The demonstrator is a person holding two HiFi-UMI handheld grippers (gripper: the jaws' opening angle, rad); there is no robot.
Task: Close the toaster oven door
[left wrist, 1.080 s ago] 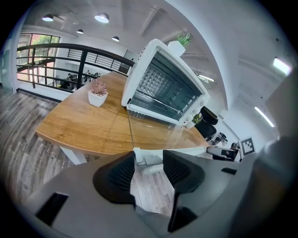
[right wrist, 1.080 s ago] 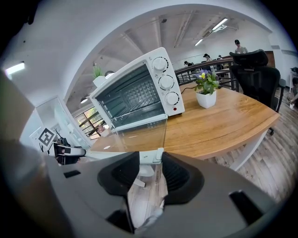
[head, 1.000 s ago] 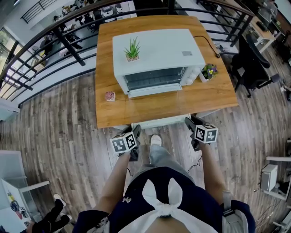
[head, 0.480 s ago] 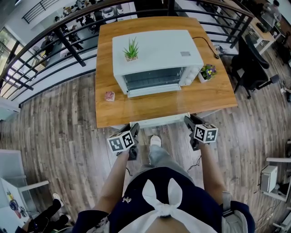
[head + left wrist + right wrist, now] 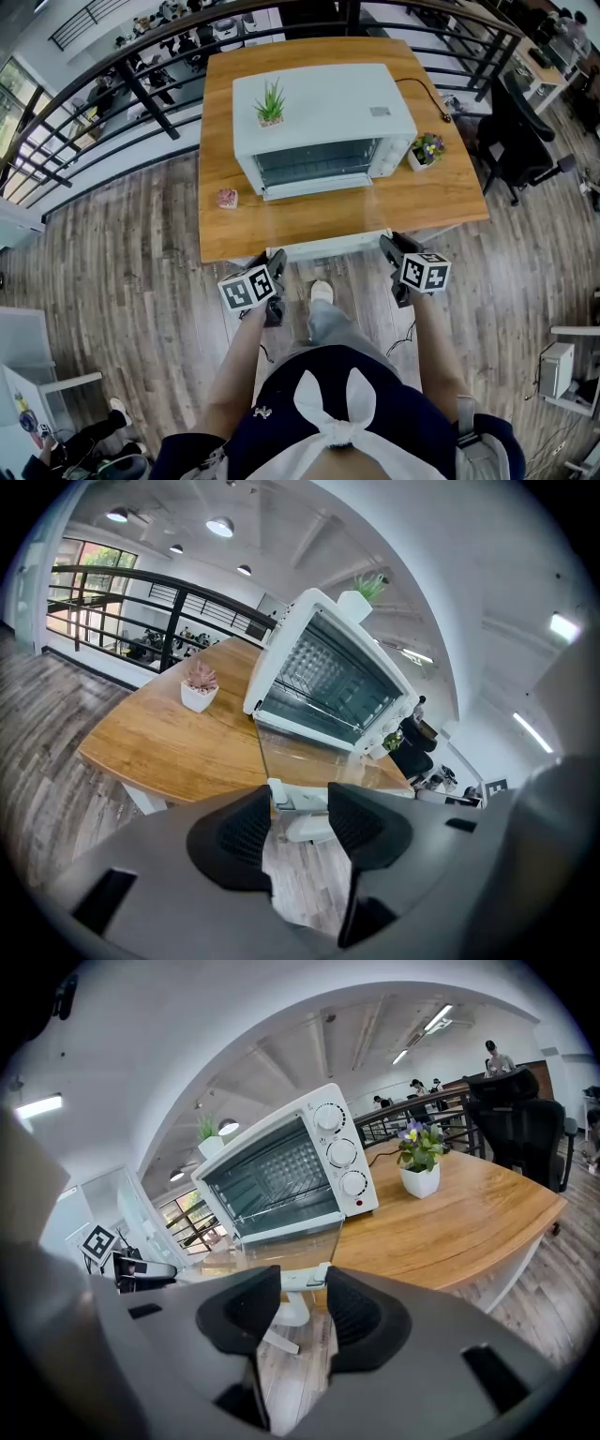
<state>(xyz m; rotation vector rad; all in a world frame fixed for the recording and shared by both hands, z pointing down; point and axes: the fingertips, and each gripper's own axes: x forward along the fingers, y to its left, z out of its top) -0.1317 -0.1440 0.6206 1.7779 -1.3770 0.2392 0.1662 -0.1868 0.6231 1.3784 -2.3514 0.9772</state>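
The toaster oven (image 5: 323,117) sits mid-table (image 5: 441,202) with its glass door (image 5: 323,214) dropped open flat toward me. The door's white handle (image 5: 328,247) reaches the table's near edge. My left hand-held gripper (image 5: 300,822) and right hand-held gripper (image 5: 302,1312) hang just short of that handle, one toward each end, jaws apart and gripping nothing. A green plant (image 5: 271,103) stands on top of the oven.
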